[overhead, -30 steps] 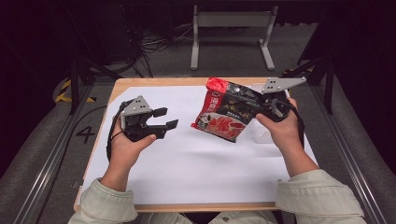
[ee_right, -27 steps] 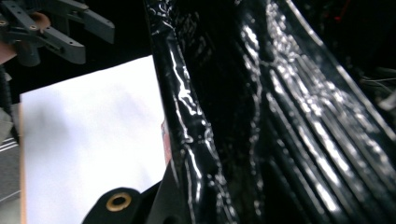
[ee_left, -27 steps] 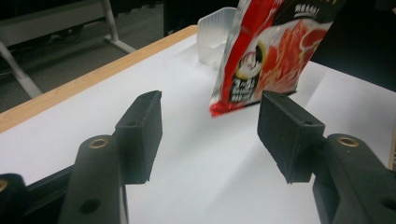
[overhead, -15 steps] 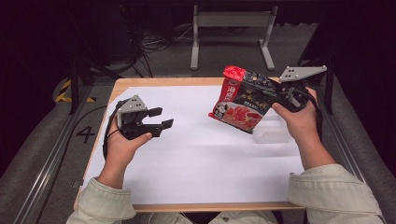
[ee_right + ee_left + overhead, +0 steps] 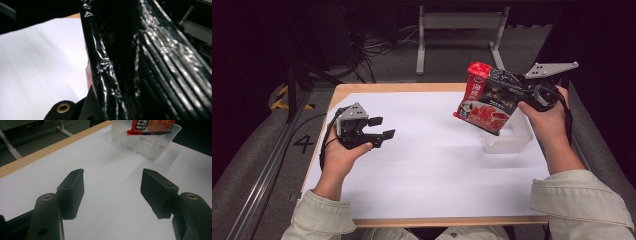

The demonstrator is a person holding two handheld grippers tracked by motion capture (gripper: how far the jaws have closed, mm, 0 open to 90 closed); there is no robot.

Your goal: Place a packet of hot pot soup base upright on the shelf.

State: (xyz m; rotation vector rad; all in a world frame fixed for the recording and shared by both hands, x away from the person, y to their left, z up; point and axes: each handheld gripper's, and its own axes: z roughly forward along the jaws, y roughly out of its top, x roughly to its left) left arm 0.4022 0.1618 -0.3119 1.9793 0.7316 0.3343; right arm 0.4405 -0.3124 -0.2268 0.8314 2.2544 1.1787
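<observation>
Gripping a red-and-black food packet (image 5: 484, 100) above a clear plastic tray (image 5: 511, 140), the right gripper (image 5: 518, 92) clamps it; the left gripper (image 5: 379, 128) rests released.

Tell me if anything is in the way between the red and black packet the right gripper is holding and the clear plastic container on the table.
Nothing visible is. The right gripper holds the packet in the air just above the clear container, whose open top looks empty. The left gripper sits far off, jaws open.
</observation>
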